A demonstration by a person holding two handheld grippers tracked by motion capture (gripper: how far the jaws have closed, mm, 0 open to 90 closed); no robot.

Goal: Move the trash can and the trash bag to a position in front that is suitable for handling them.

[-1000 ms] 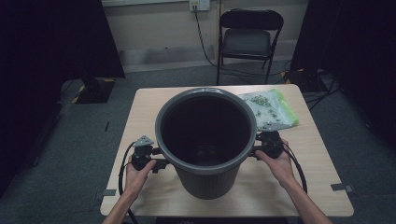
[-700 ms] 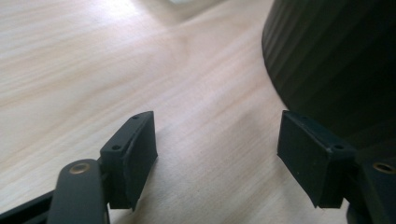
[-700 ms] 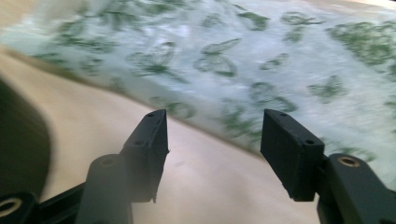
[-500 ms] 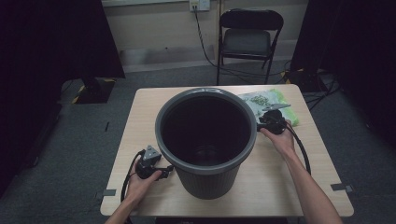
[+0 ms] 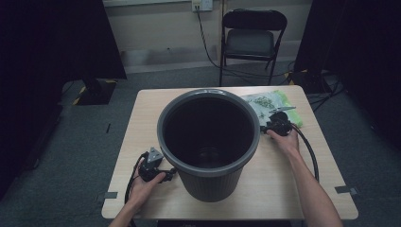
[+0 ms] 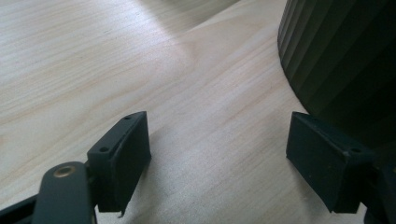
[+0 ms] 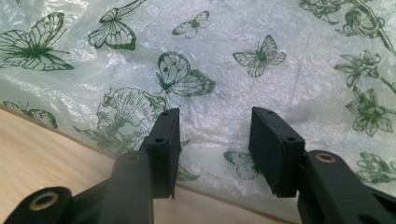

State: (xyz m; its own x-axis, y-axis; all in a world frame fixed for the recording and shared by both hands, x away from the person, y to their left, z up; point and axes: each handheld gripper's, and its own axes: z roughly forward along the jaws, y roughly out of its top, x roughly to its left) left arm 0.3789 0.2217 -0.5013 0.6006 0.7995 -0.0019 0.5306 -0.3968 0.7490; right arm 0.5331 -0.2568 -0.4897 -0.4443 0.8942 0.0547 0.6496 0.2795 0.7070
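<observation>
A tall dark grey ribbed bin (image 5: 213, 187) stands in the middle of the wooden table (image 5: 142, 123). Behind it on the right lies a clear plastic bag (image 5: 265, 101) printed with green butterflies. My left gripper (image 5: 169, 173) rests on the table at the bin's front left. Its jaws have just been opening and stand open over bare wood (image 6: 93, 70), with the bin wall (image 6: 345, 60) close beside one jaw. My right gripper (image 5: 270, 118) sits at the near edge of the bag (image 7: 233, 46). Its jaws have just been closing and stand half apart with flat film beneath them, not pinched.
A black folding chair (image 5: 253, 35) stands beyond the table's far edge, with cables on the floor around it. Dark curtains hang on both sides. Each gripper's black cable trails toward the front edge of the table.
My right hand left the bin's right side and moved back to the bag, narrowing its jaws. The left hand dropped from the bin's left side down to the table.
</observation>
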